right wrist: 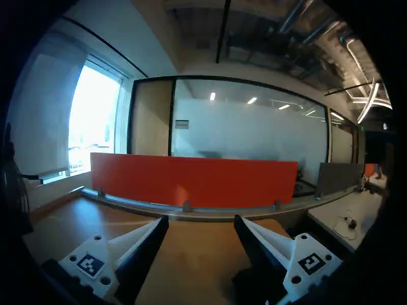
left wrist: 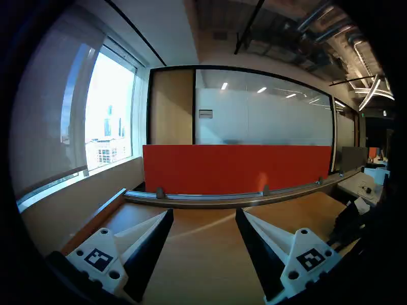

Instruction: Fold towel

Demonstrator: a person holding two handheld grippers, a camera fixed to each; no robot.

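Grippers both spread wide and empty: left gripper point(left wrist: 203, 211) and right gripper point(right wrist: 201, 218) hover over the wooden counter point(left wrist: 203, 269), facing an orange divider point(left wrist: 234, 170). Where the towel lies I cannot tell. Reaching down blind risks striking wood.

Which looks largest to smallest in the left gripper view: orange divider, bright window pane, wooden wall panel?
Orange divider
Bright window pane
Wooden wall panel
The window pane sits nearer the camera, so its lead is unsure.

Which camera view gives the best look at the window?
The left gripper view: the window is large there, with buildings visible outside. The right gripper view shows it narrower and washed out by glare.
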